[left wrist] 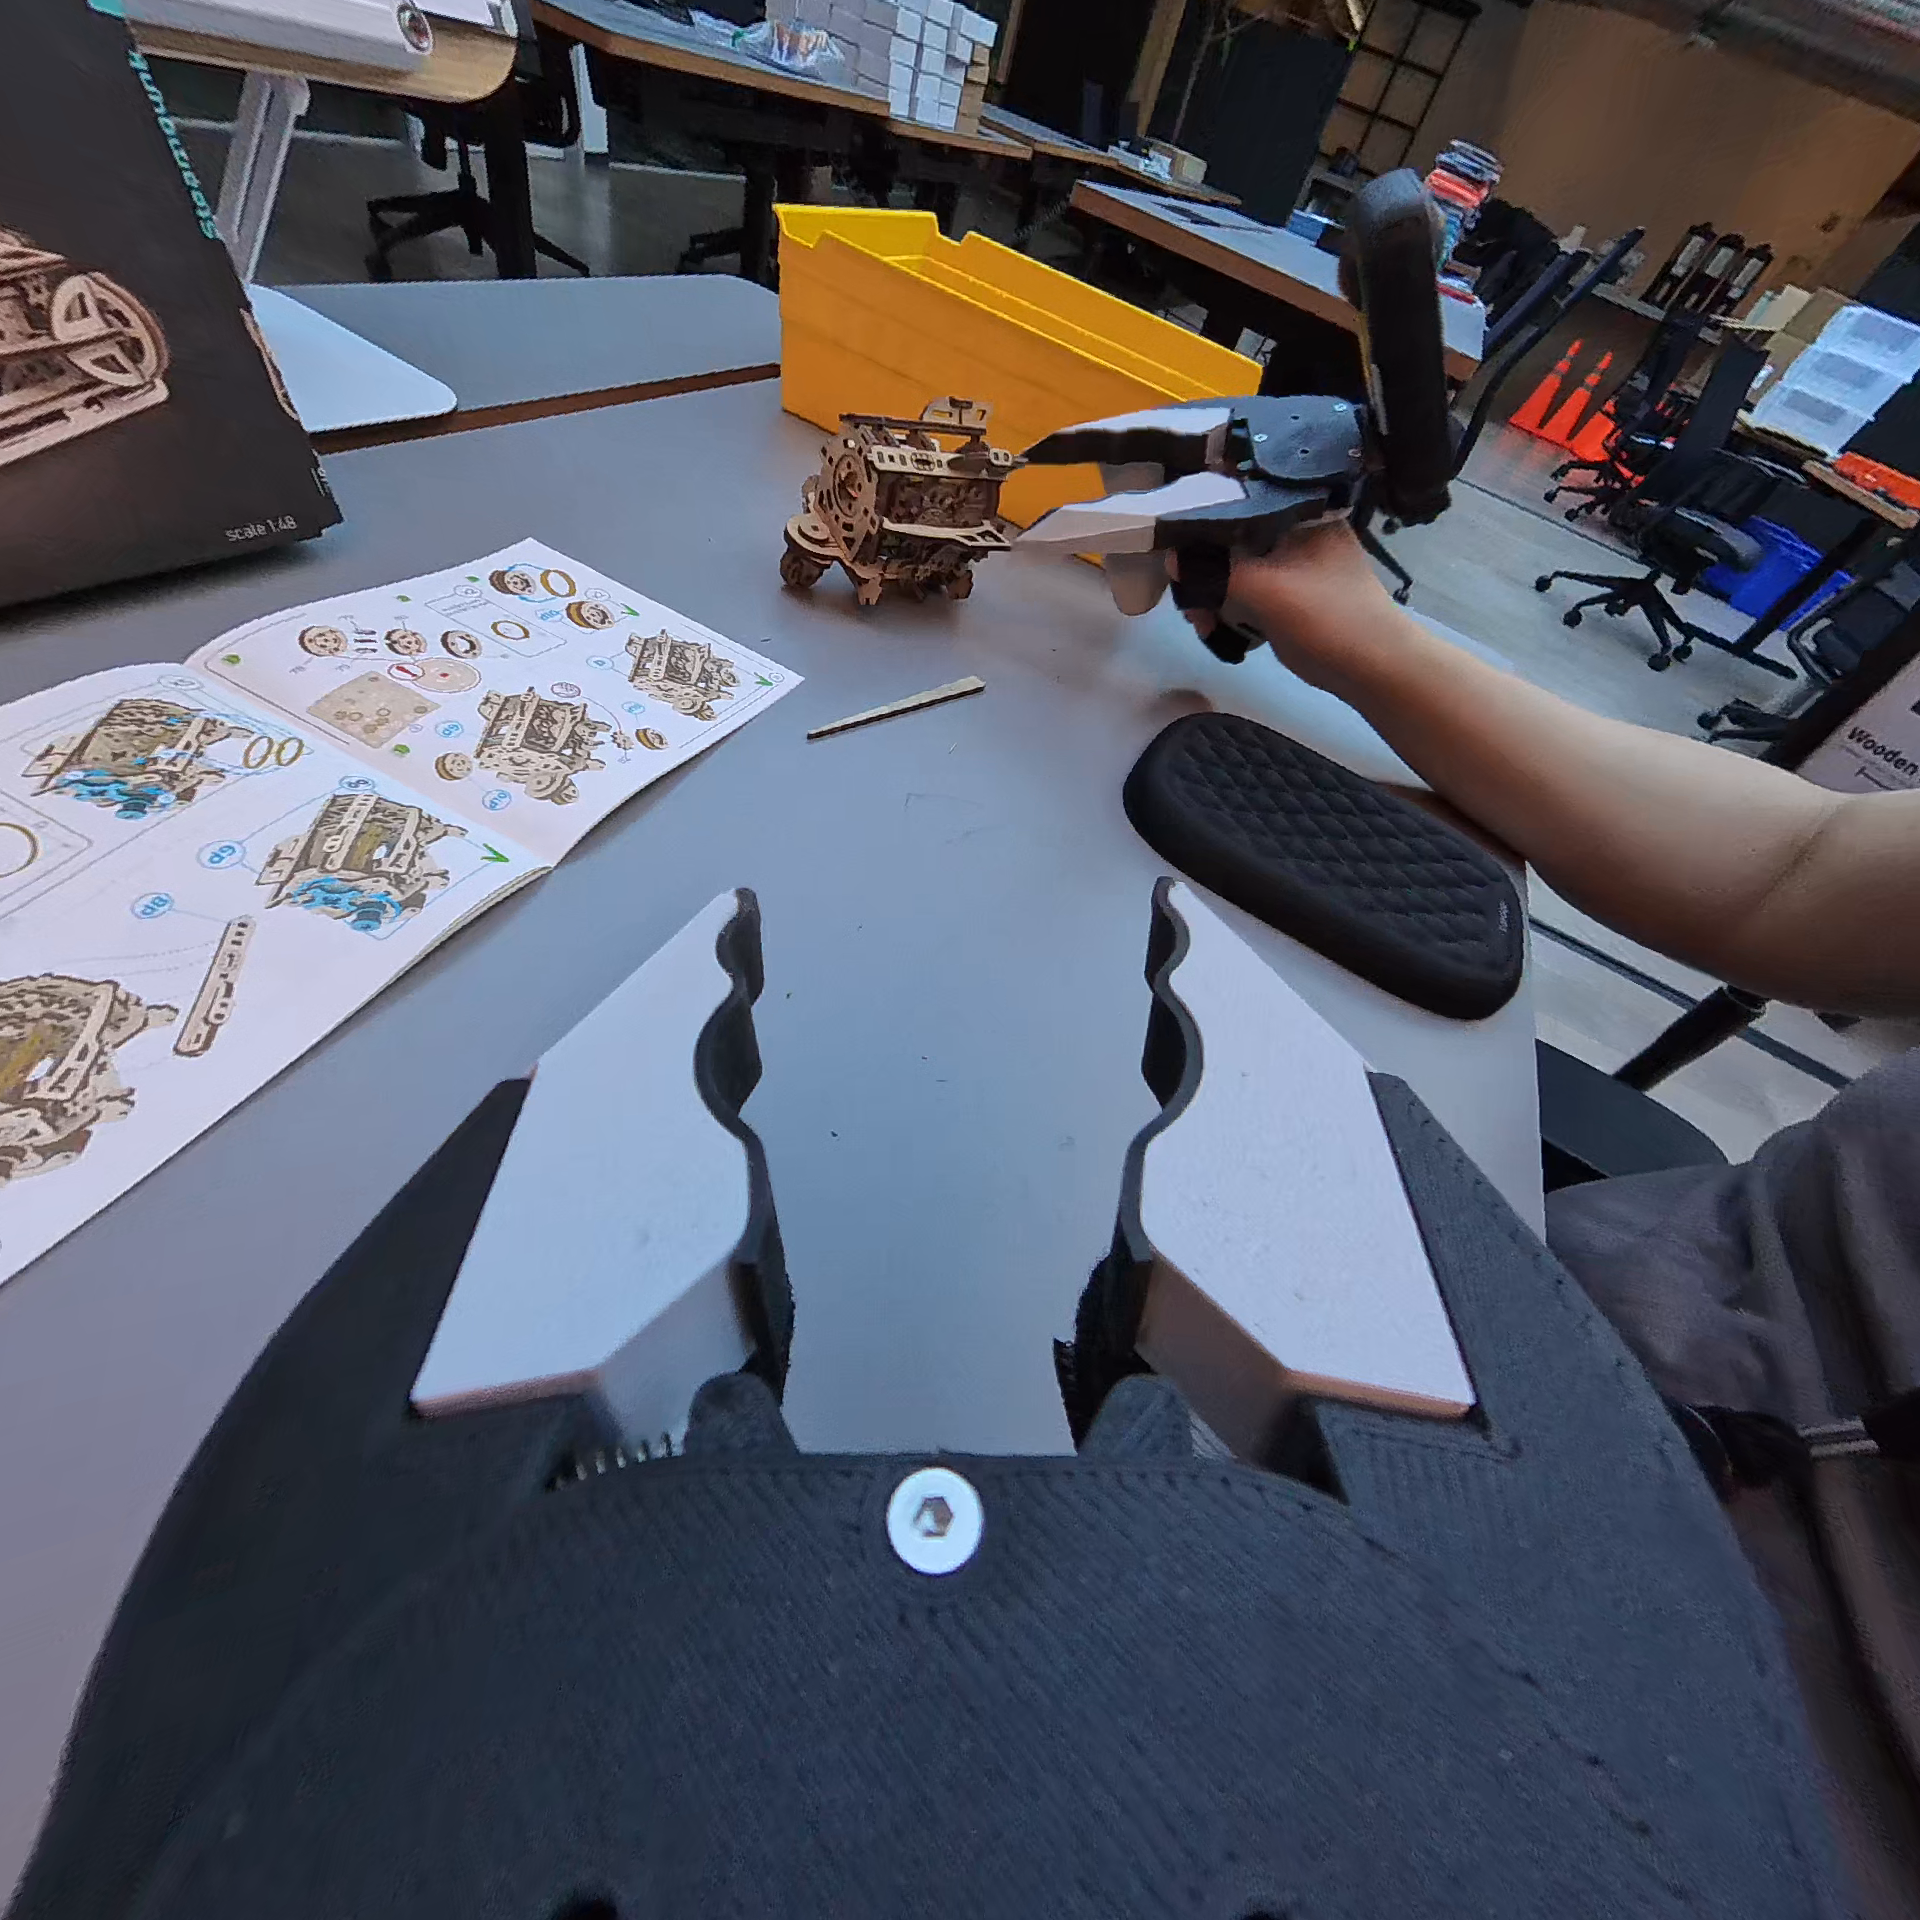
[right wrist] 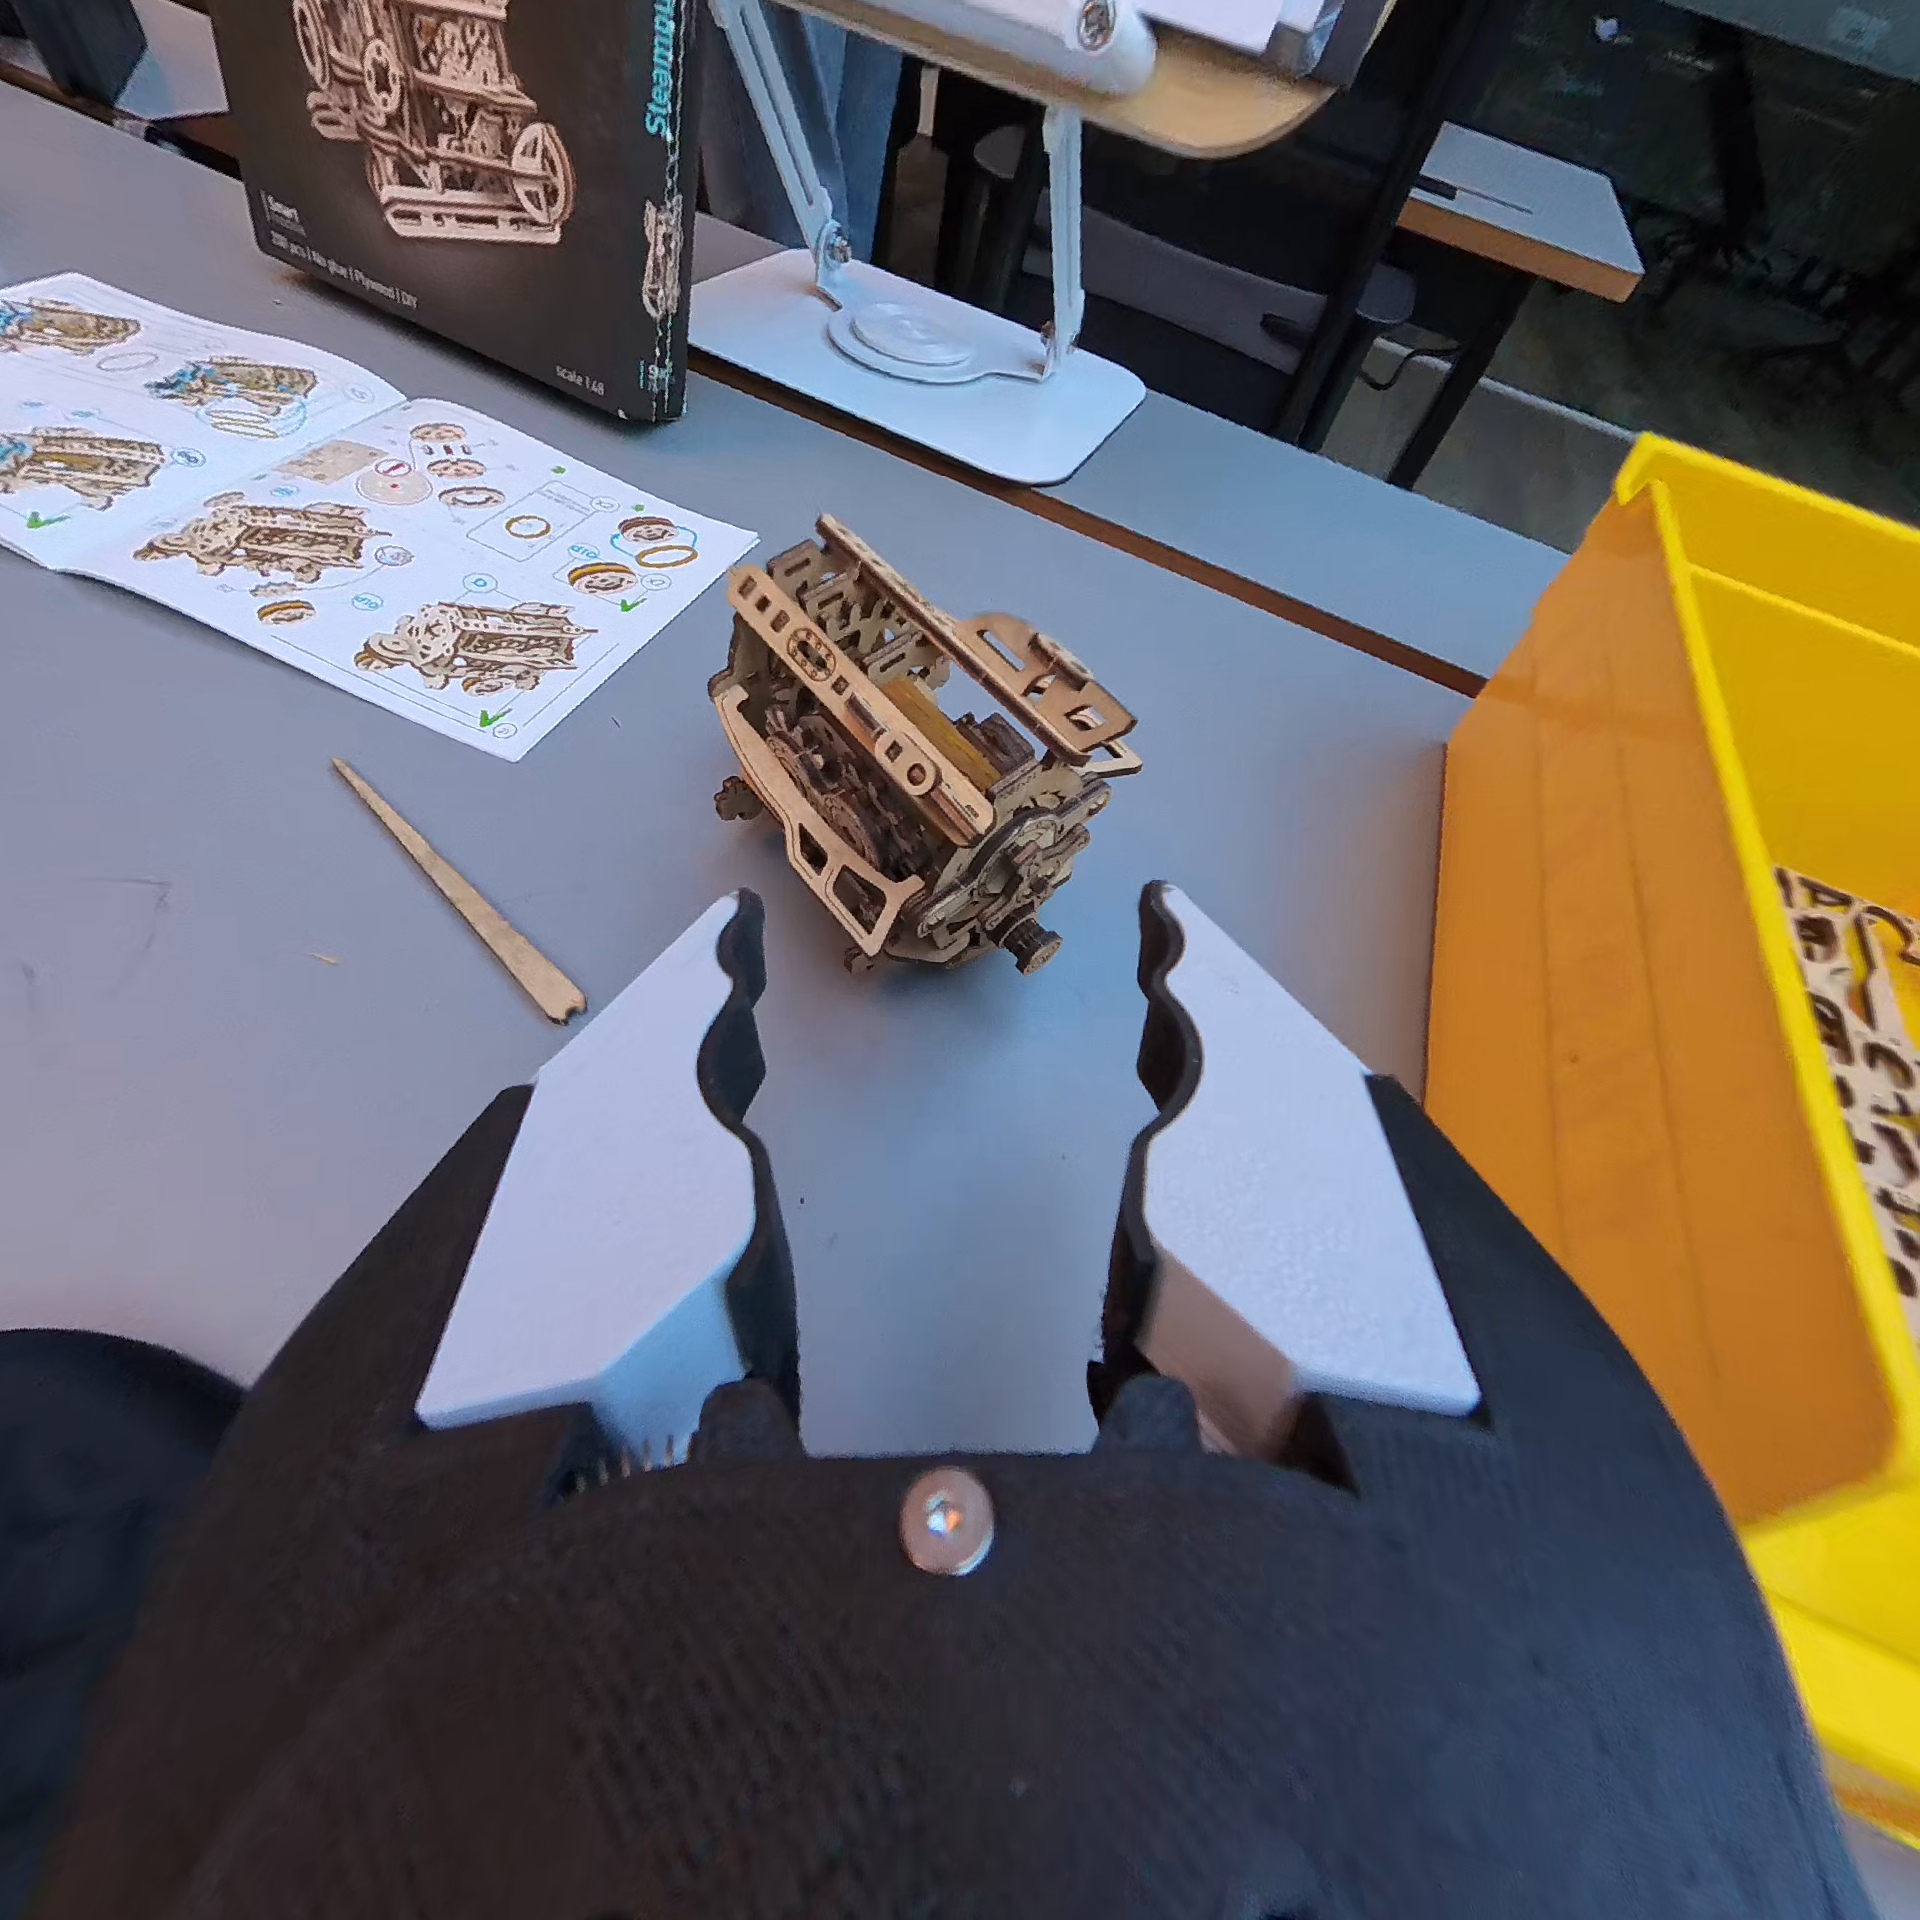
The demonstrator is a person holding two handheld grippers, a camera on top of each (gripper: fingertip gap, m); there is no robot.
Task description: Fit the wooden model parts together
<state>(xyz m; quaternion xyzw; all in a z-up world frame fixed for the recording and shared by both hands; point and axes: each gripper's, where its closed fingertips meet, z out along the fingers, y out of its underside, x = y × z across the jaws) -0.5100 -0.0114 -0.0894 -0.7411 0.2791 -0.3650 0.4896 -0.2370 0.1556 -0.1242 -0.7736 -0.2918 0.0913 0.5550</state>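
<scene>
Both grippers empty; wooden model on grey table, not gripped.

Right gripper [right wrist: 951,904] jaws apart, tips just short of the tilted wooden model [right wrist: 914,758], likely lining up a grasp. Left gripper [left wrist: 956,914] jaws apart, held back. Loose wooden strip [left wrist: 896,707] lies beside the instruction booklet [left wrist: 343,790], within reach for fitting.

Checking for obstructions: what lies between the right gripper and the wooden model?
Nothing: right wrist view shows bare grey table between the open right gripper and wooden model.
</scene>
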